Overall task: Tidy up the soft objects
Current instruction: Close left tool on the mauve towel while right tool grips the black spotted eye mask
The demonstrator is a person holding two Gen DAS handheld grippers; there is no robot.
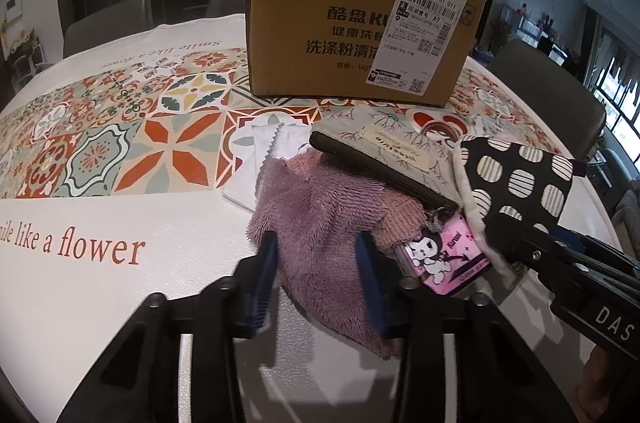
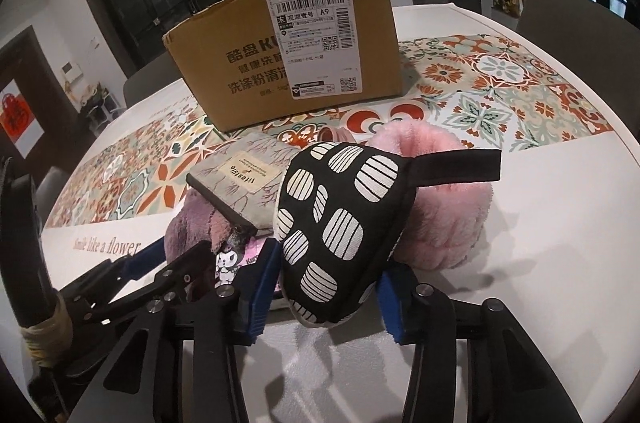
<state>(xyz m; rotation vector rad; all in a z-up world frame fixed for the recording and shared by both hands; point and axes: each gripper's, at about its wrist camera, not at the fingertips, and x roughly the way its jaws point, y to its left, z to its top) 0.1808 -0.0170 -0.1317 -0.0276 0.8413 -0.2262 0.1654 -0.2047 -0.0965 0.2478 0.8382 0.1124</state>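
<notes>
A purple fuzzy cloth (image 1: 320,223) lies on the table with its near end between the blue pads of my left gripper (image 1: 318,283), whose jaws stand around it, apparently still open. A black pouch with striped white dots (image 2: 336,219) sits between the pads of my right gripper (image 2: 324,299), jaws around it. A grey zip pouch (image 1: 384,155) rests on the cloth. A pink cartoon tissue pack (image 1: 444,255) lies between cloth and dotted pouch. A pink plush ring (image 2: 444,203) lies behind the dotted pouch. A cardboard box (image 1: 360,35) stands behind the pile.
A white cloth (image 1: 264,159) lies flat under the purple cloth's far edge. The table (image 1: 120,295) has a patterned tile runner and white border. Grey chairs (image 1: 548,91) stand around it. My left gripper also shows in the right wrist view (image 2: 160,271).
</notes>
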